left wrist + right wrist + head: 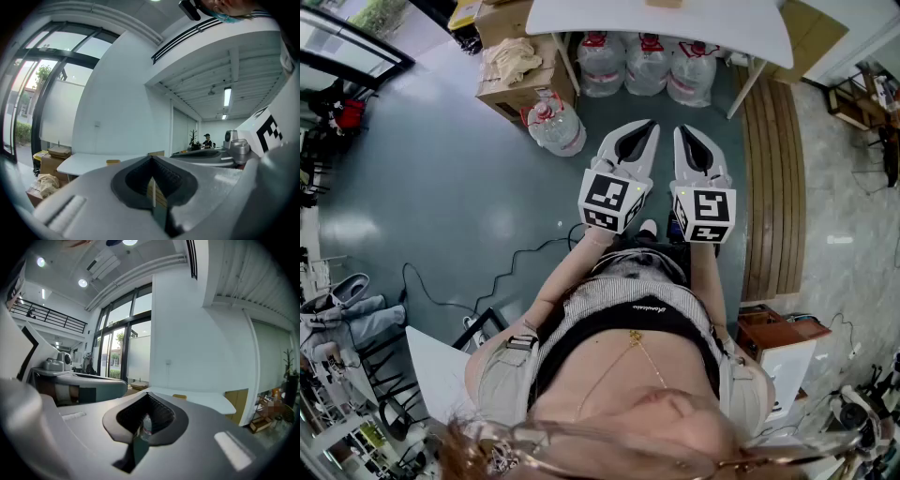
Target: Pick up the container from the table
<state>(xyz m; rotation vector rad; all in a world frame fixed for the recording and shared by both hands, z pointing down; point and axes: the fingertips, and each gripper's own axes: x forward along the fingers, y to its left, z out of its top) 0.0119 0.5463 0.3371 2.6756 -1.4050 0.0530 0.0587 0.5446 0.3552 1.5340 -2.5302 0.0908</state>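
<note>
Left gripper and right gripper: white tapered shells, each with a black teardrop recess on top. Behind them, left cube and right cube, white, printed with black square markers, with a small green dot on the upper face. From the grippers' own cameras: pale grey matt shell, and dark ribbed pads lining a spade-shaped opening.

Clothing noted:
- Black top with one line of small white lettering.
- Thin gold chain.
- Grey-and-white striped garment.
- Pale beige sleeves.
- White shoe.
</note>
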